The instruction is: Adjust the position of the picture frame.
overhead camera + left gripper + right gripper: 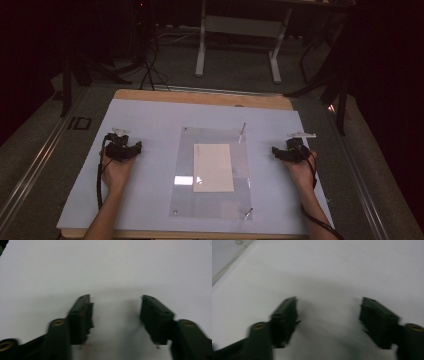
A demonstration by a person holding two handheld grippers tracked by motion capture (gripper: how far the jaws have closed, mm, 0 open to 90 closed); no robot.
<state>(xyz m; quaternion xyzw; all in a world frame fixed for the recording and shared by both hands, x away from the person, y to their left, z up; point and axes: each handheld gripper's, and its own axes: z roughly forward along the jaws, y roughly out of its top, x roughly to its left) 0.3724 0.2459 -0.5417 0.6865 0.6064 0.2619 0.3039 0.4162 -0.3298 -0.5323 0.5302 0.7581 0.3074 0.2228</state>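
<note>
A cream sheet of paper (213,167) lies under a clear plastic plate (212,205) in the middle of the pale blue board (150,120). Small screws or pins (242,131) sit at the plate's corners. My left gripper (121,148) rests on the board left of the plate, held by a hand. In the left gripper view my left gripper (116,303) stands open over bare board, nothing between its jaws. My right gripper (290,151) rests on the board right of the plate. In the right gripper view my right gripper (328,306) is open too, with bare surface between its jaws.
The board lies on a wooden tabletop (200,97) whose edge shows at the back. Beyond it stand a white table frame (240,40) and dark stands on a grey floor. A cable (100,185) trails along the left forearm.
</note>
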